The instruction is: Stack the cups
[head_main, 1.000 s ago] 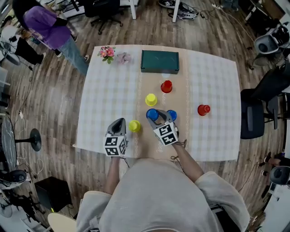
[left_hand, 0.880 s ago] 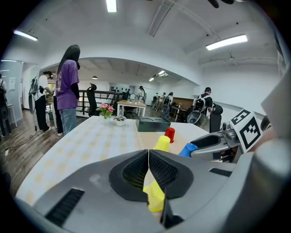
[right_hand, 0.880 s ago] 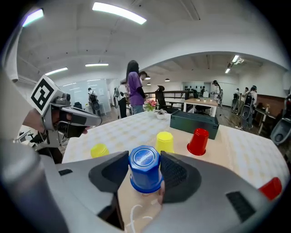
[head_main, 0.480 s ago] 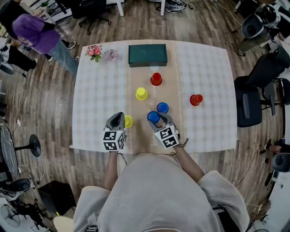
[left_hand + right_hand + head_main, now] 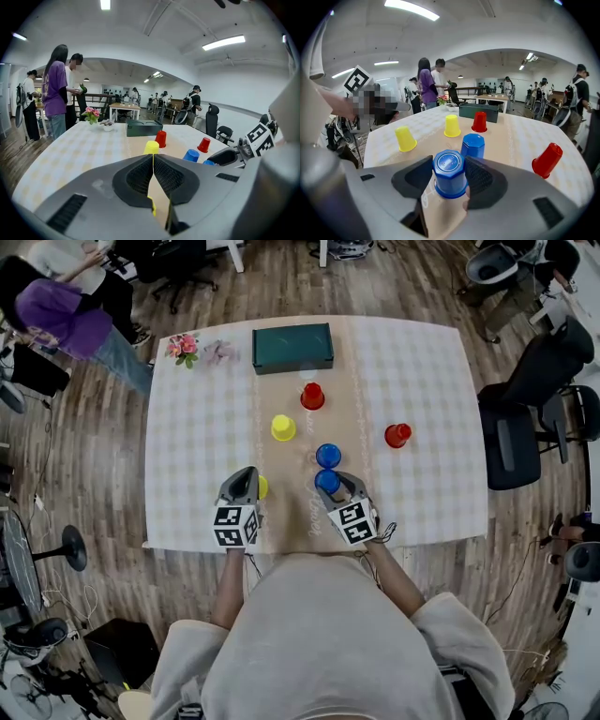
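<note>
Several upside-down cups stand on the checked table (image 5: 197,446). My right gripper (image 5: 330,486) (image 5: 450,180) is shut on a blue cup (image 5: 326,481) (image 5: 450,172), one jaw pressing each side. A second blue cup (image 5: 328,456) (image 5: 473,145) stands just beyond it. Farther off are a yellow cup (image 5: 282,428) (image 5: 151,147) and a red cup (image 5: 312,397) (image 5: 161,138). Another red cup (image 5: 397,435) (image 5: 547,160) stands to the right. My left gripper (image 5: 245,478) (image 5: 153,173) is shut with nothing in it. A second yellow cup (image 5: 262,487) (image 5: 405,138) stands free just right of its tip.
A dark green box (image 5: 292,348) (image 5: 478,111) lies at the table's far edge, with pink flowers (image 5: 183,345) to its left. People stand beyond the far left corner. Office chairs (image 5: 525,427) stand off the table's right side.
My right gripper has drawn the held blue cup back toward me, so it now sits nearer than the second blue cup instead of beside it. The left gripper has closed in on the near yellow cup.
</note>
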Motion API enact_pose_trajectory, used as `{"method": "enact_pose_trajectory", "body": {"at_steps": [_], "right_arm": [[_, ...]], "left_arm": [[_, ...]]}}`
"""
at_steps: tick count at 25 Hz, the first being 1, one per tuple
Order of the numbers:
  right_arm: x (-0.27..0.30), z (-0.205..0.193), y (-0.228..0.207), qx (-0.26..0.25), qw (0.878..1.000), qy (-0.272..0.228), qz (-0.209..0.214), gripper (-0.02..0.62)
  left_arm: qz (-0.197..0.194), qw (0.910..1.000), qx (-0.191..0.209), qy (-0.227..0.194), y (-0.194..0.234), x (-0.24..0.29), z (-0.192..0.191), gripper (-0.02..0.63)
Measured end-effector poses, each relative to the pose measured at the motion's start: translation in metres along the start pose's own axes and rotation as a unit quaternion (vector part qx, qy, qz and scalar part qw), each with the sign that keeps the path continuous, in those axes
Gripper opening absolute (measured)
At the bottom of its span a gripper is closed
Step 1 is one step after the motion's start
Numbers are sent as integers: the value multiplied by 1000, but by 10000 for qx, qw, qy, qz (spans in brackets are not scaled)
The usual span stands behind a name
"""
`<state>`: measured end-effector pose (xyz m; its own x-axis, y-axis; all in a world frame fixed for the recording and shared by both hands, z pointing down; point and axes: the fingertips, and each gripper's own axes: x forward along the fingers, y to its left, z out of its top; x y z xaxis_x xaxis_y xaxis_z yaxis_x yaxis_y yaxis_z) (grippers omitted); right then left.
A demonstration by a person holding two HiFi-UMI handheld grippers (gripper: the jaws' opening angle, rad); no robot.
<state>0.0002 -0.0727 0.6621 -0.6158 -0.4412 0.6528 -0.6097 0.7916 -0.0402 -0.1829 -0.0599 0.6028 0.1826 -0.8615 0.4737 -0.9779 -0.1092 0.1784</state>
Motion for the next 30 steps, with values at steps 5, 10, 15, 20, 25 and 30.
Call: {"method": "enact_pose_trajectory", "body": {"at_steps": [5,10,15,20,25,30], "right_arm": [[-2,-10,-14,159,9998,37,-133,219],[-5,-12,-18,225,9996,-26,-169,219],[-2,-13,-15,233,9996,-93,-154,219],[0,-10,-16,319,9992,-153,-192,221],[-2,-13,-16,347,9990,-215,-192,221],[0,-13,-15,321,9991,-206,-168,229]], "left_arm": [[-54,10000,41,14,-5,2,1,15],[-60,10000,63,34,-9,0,2,15],[-45,10000,68,28,-8,-1,1,15],[-33,10000,69,9,-7,-2,-1,15],[-32,10000,72,3,-7,-4,-1,15],[-41,10000,70,1,-8,-4,0,15]]}}
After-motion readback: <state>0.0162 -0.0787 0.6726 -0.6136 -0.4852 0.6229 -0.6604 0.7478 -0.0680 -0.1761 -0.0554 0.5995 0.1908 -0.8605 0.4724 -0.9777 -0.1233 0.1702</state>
